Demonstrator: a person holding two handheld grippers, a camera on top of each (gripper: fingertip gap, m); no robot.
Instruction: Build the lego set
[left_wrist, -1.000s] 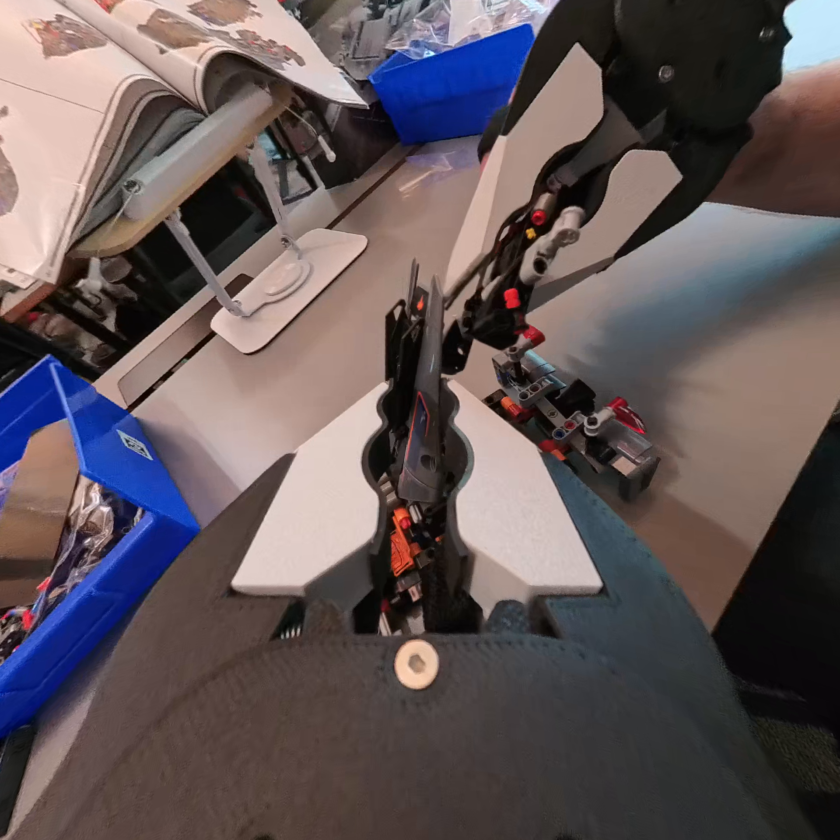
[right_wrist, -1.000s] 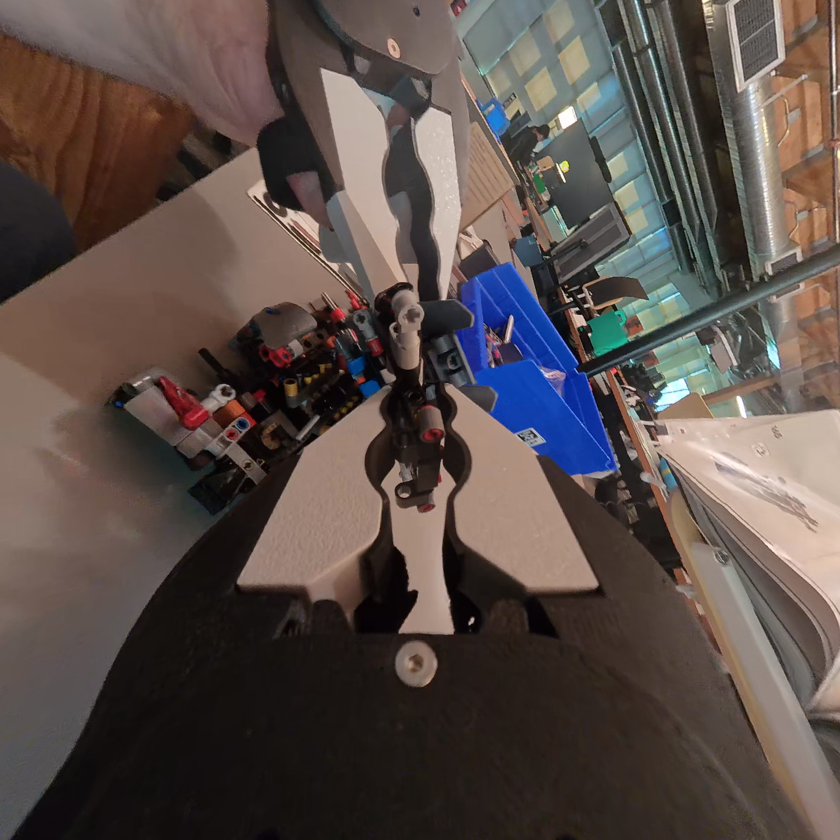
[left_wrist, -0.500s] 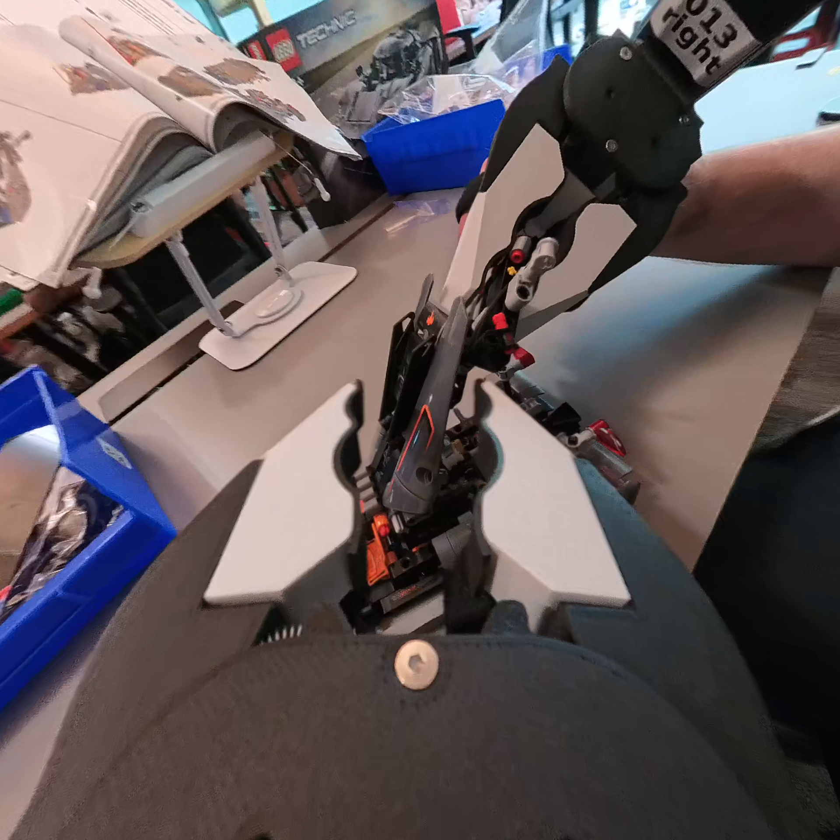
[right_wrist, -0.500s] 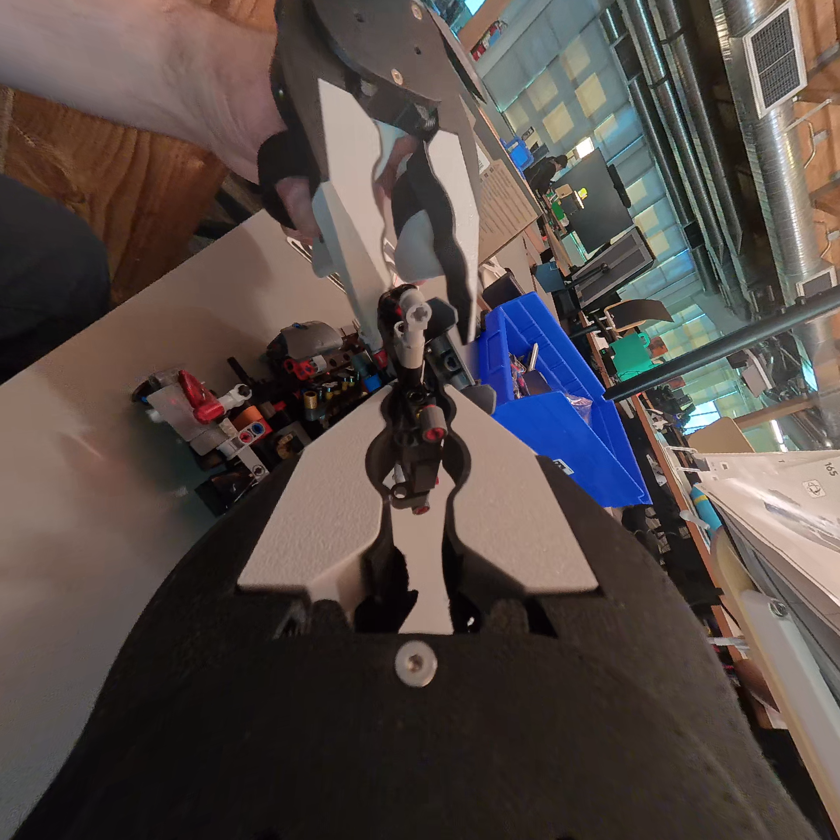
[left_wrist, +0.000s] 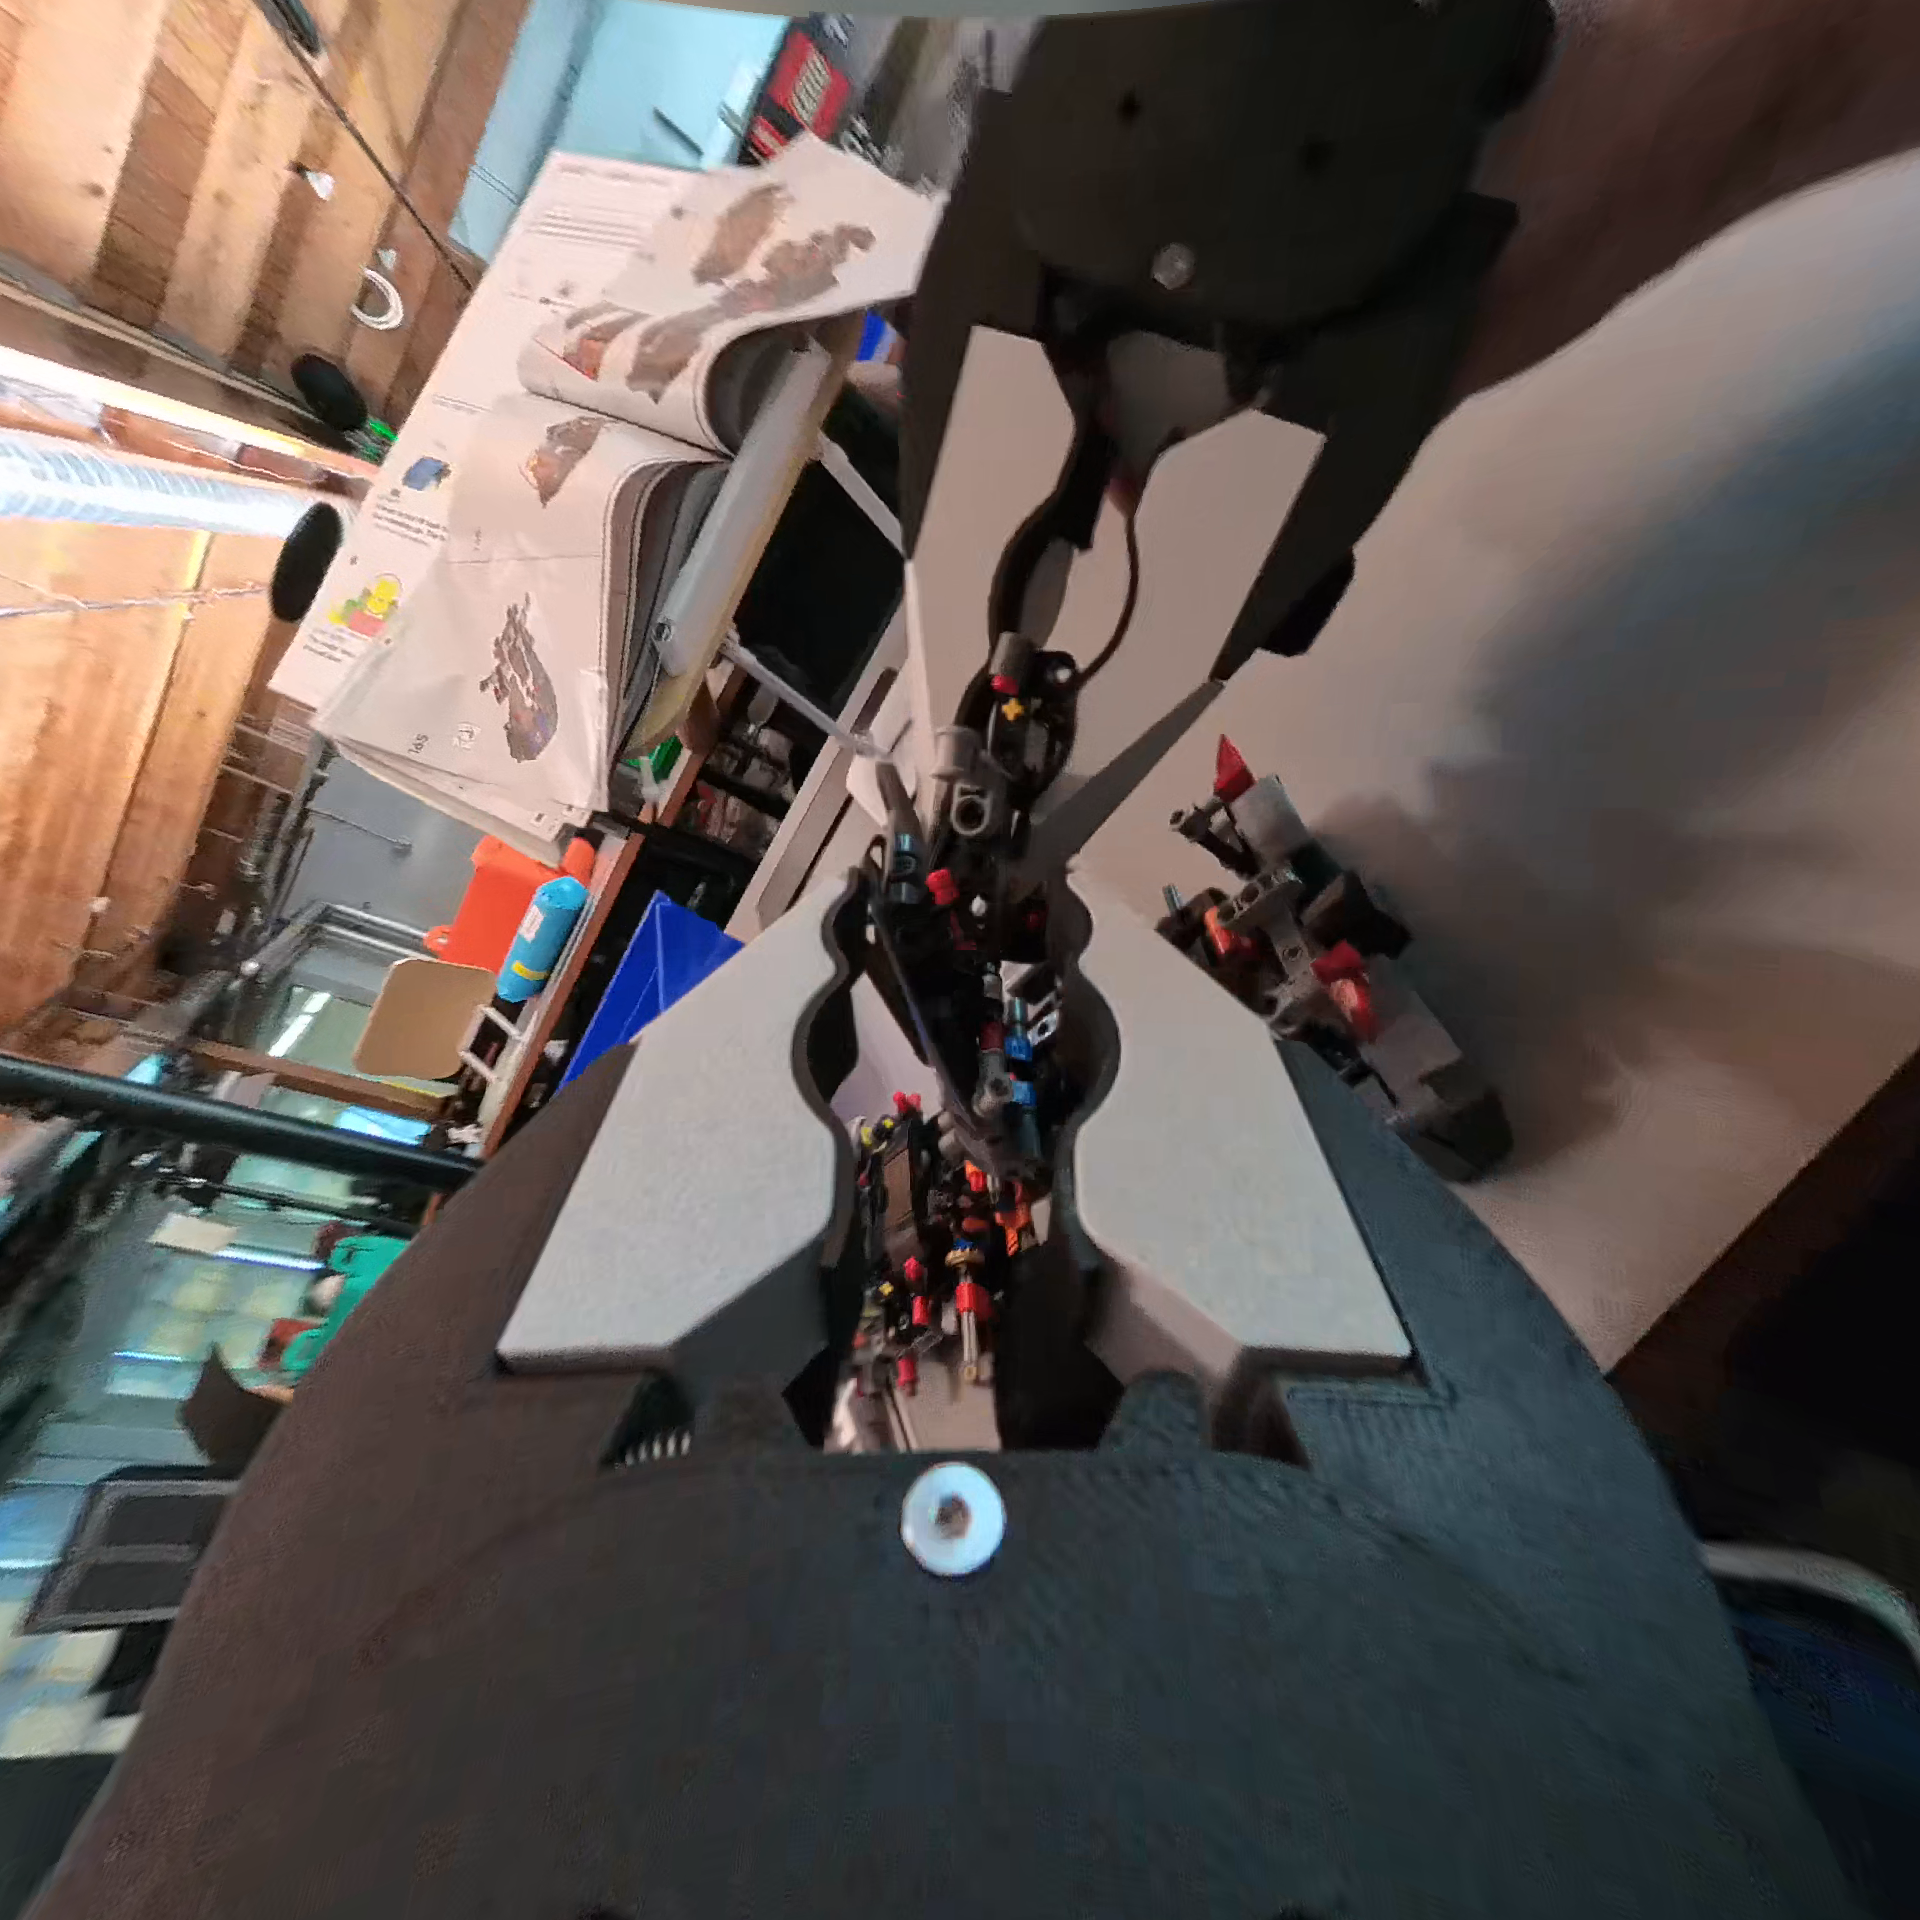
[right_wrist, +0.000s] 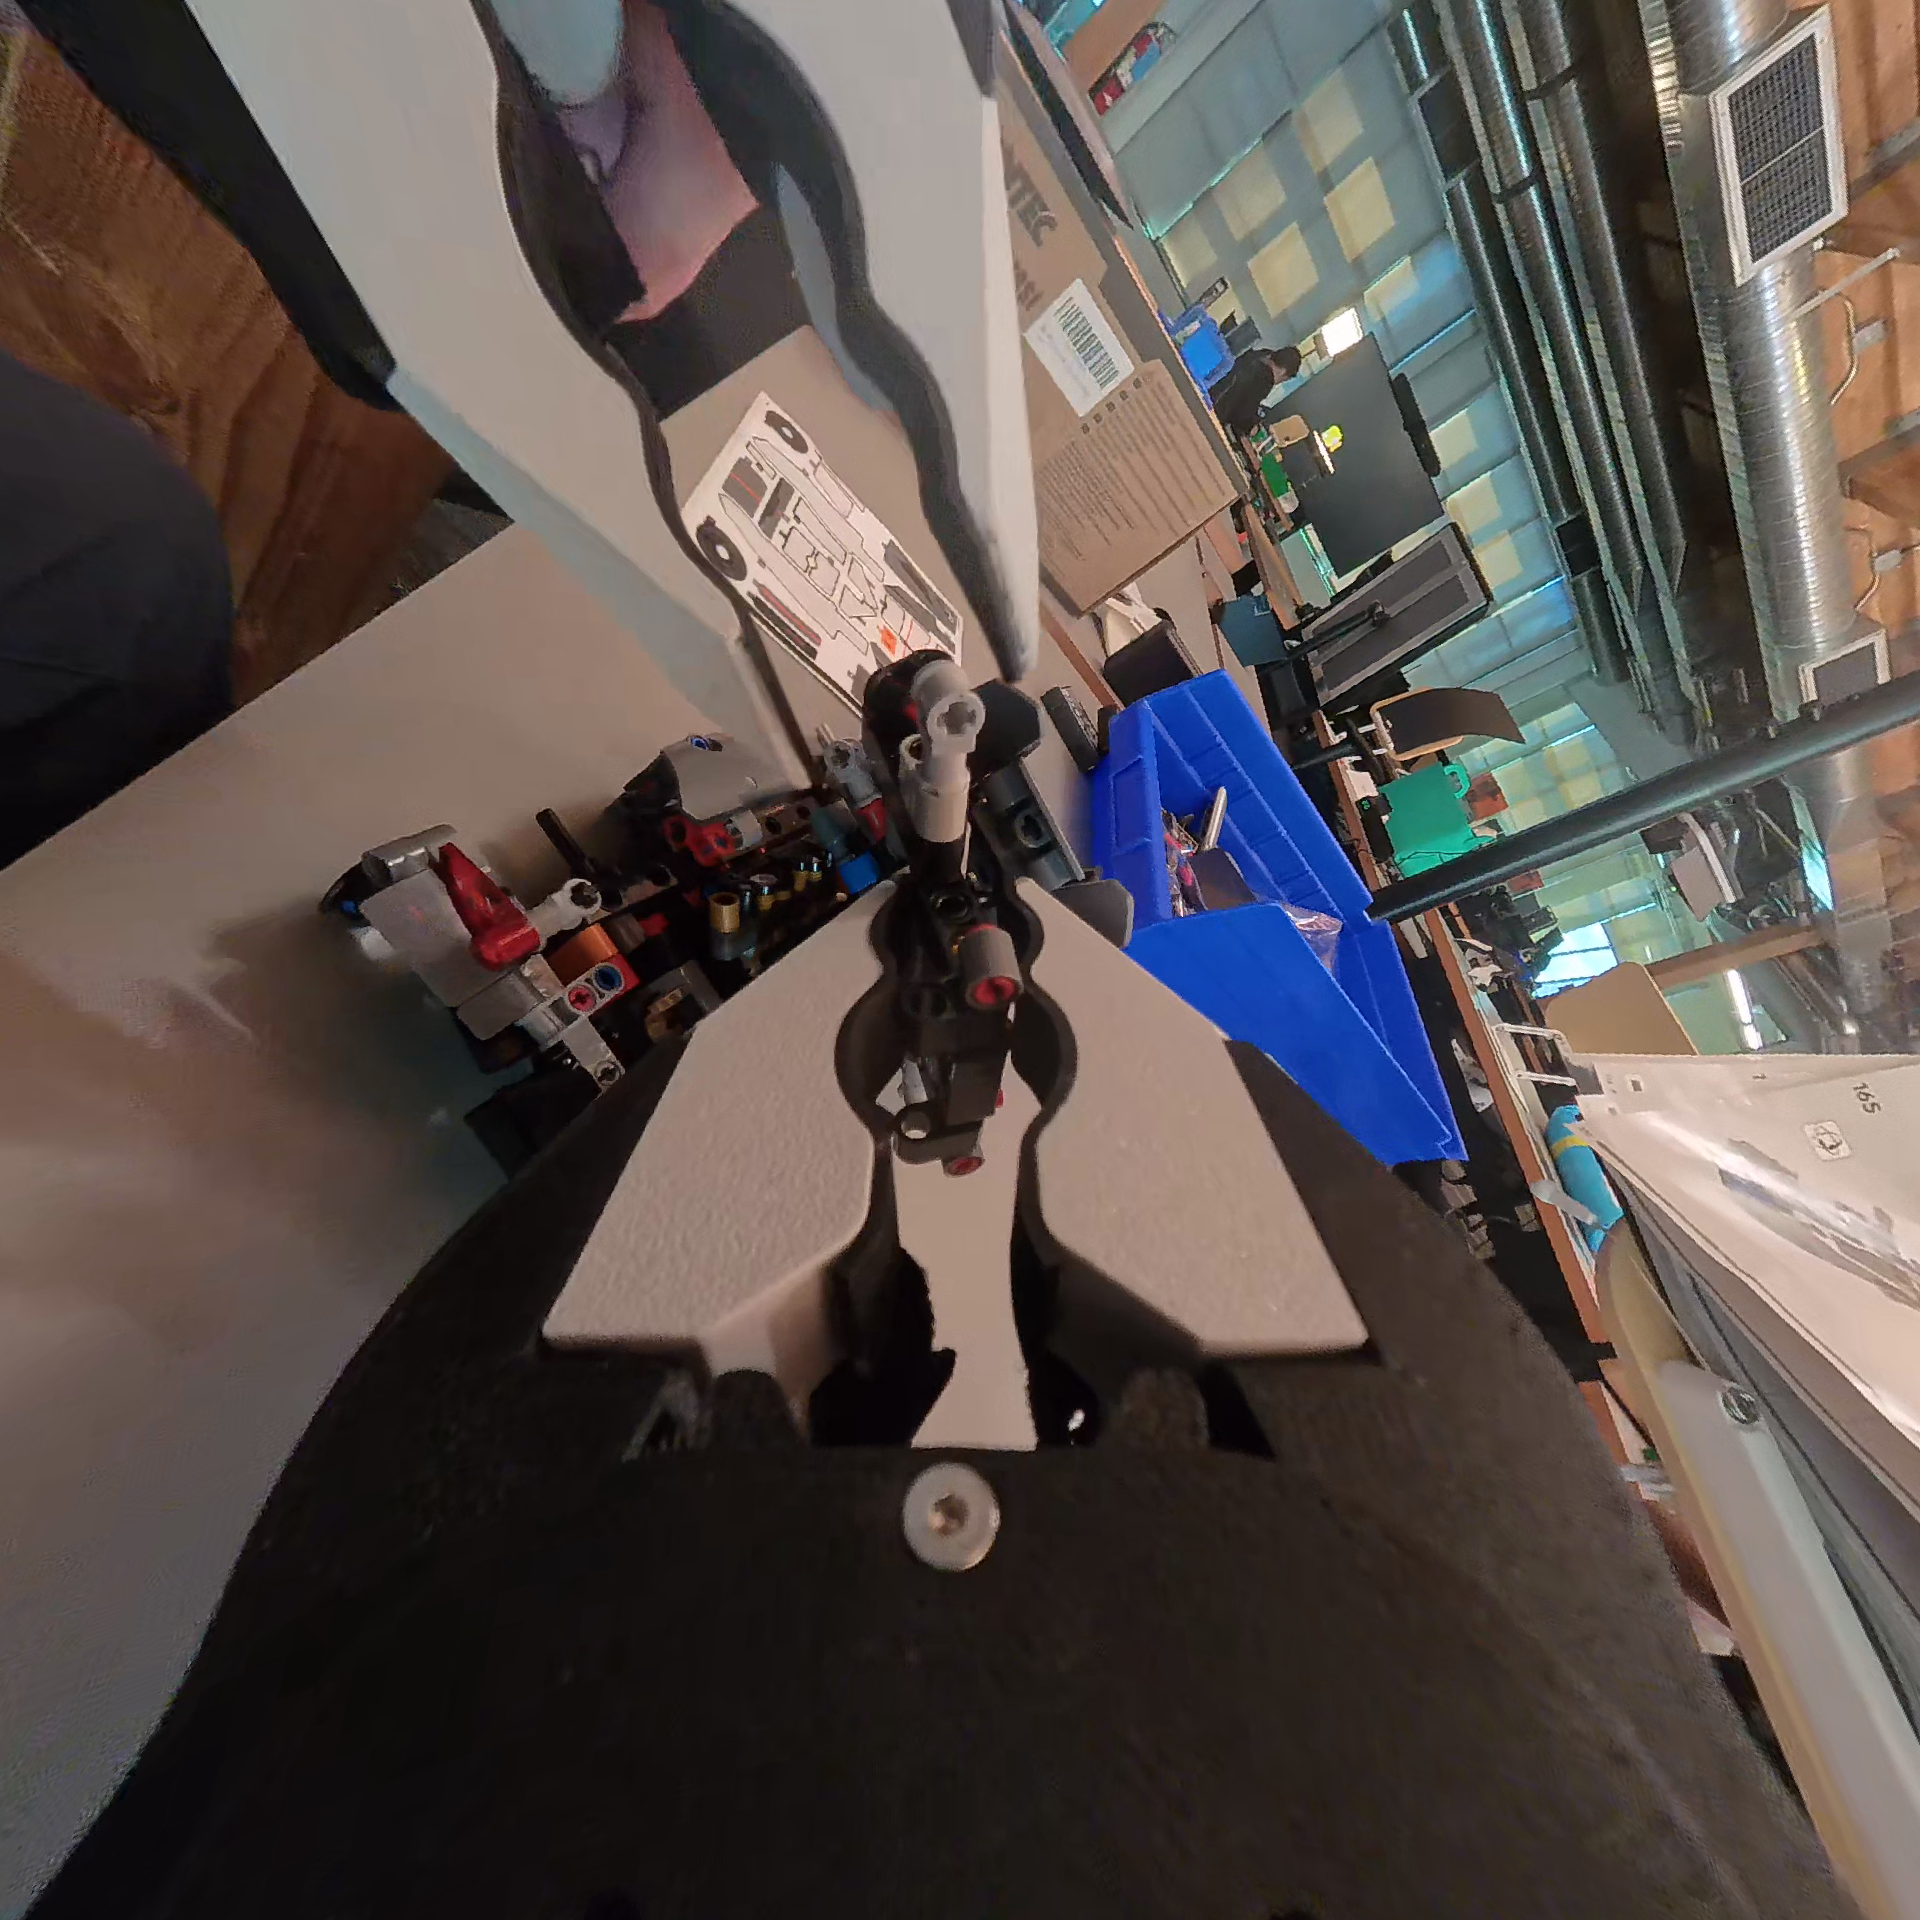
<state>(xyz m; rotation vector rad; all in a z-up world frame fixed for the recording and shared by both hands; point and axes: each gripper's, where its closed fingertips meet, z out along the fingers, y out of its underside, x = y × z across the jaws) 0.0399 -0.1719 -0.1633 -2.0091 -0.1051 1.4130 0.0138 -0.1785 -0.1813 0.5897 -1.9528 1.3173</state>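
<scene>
A part-built lego model (right_wrist: 499, 935) of black, grey and red pieces lies on the pale table (right_wrist: 208, 831). In the left wrist view one end of it (left_wrist: 1309, 966) lies to the right, and its dark panel end (left_wrist: 966, 1049) stands between my left fingers. My left gripper (left_wrist: 961, 904) is open around that end, with a gap on the left side; it also shows in the right wrist view (right_wrist: 888, 660), jaws apart. My right gripper (right_wrist: 956, 894) is shut on a small black sub-assembly (right_wrist: 951, 997) with grey and red pins. It is held against the model's top end, and the right gripper (left_wrist: 977, 821) shows there too.
An open instruction book (left_wrist: 623, 416) rests on a stand at the left. A blue bin (right_wrist: 1278, 935) with bagged parts sits past the model. A sticker sheet (right_wrist: 831, 561) and a cardboard box (right_wrist: 1122, 468) lie farther back. The table's front edge (left_wrist: 1662, 1299) runs at the right. My two grippers' fingertips are within a few centimetres of each other.
My left gripper has opened off the dark panel end and rolled to one side. My right gripper has brought the small sub-assembly closer, down onto the model's top.
</scene>
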